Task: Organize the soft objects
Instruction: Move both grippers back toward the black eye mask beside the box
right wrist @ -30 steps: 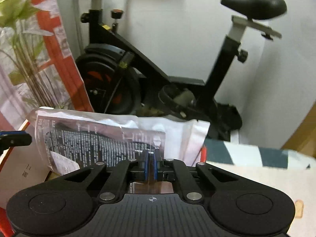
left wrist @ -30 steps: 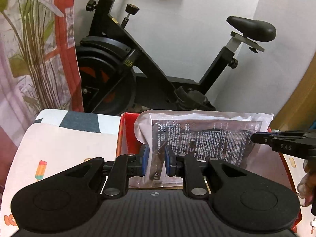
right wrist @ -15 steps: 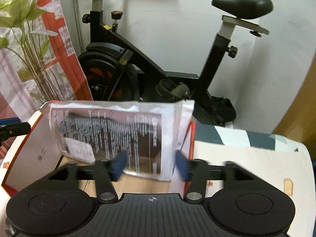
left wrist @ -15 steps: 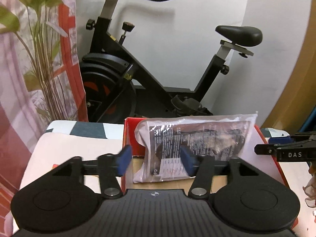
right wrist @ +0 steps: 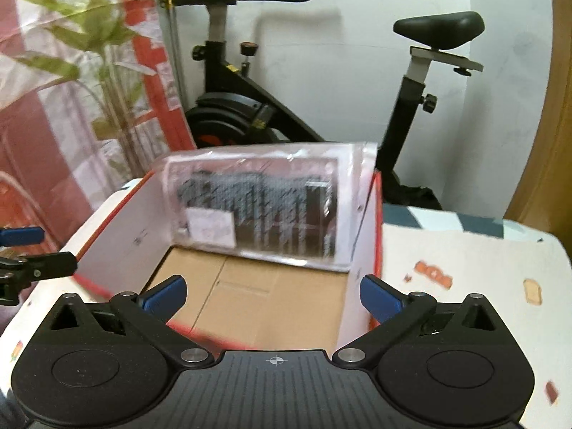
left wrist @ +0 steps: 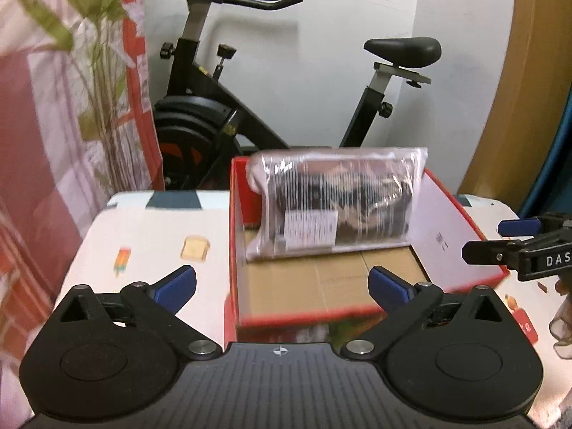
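A clear plastic bag (left wrist: 336, 203) with a dark soft item and printed text stands on edge inside a red cardboard box (left wrist: 461, 221), leaning on its far wall. My left gripper (left wrist: 282, 282) sits back from the box's near rim. Its jaws are opening wide, with nothing between the blue pads. The right gripper (left wrist: 500, 239) shows at the right edge of this view. In the right wrist view the bag (right wrist: 264, 207) stands at the far end of the box (right wrist: 121, 221). My right gripper (right wrist: 273, 293) hangs over the near rim, jaws opening and holding nothing.
The box sits on a table with a white cloth (left wrist: 150, 246) printed with food pictures. Behind the table are a black exercise bike (left wrist: 221, 114), a leaf-patterned curtain (left wrist: 53, 107) at left, a white wall, and a wooden panel (left wrist: 529, 82) at right.
Both grippers let go of the bag, spread their jaws wide and drew back toward the near side. The bag now stays in the box by itself against the far wall.
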### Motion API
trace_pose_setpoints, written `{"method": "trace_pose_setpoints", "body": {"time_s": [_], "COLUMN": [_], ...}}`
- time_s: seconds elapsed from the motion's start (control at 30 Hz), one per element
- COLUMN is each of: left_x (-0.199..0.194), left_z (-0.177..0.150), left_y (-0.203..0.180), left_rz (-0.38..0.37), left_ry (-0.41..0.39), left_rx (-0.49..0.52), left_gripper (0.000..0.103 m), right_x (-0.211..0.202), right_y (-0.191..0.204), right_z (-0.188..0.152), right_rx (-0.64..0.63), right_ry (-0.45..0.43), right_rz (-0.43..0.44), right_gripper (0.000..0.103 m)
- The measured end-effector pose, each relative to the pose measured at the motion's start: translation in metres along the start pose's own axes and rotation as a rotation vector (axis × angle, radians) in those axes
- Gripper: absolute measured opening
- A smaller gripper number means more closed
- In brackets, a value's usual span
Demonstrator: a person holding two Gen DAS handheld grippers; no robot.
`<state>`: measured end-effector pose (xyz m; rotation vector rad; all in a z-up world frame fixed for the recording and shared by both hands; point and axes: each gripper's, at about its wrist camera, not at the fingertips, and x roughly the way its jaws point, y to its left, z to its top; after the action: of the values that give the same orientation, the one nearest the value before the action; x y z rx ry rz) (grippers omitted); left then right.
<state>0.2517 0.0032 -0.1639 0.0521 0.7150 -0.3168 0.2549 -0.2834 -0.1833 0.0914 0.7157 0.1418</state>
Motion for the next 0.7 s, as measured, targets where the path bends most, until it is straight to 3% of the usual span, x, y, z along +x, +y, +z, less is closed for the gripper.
{"method": "trace_pose_setpoints", "body": {"time_s": [0.23,0.47,0.63,0.7], "left_x": [-0.021,-0.042,-0.052,-0.051], "left_z": [-0.04,-0.087,-0.124,-0.133], "left_y": [0.003,0.0,0.001,0.001], "left_rz": [-0.002,0.056,0.013,-0.01], "left_ry": [-0.008,-0.008,0.028,0.049], "left_rx": [-0.047,-0.106,-0.255,-0.271], "left_gripper": [0.103,0.103,0.103,0.103], "right_x": [-0.021,-0.042,-0.051,-0.053], "right_y": [0.013,0.021,0.029,0.03], "right_z": [-0.048,-0.101,-0.145,-0.162], "right_rx": [0.011,-0.009,-0.069,-0.062], "right_ry": [-0.042,-0.1,-0.145,-0.154], "right_rz": [0.037,0.043,-0.006,-0.014], "right_gripper": [0.103,0.103,0.103,0.103]}}
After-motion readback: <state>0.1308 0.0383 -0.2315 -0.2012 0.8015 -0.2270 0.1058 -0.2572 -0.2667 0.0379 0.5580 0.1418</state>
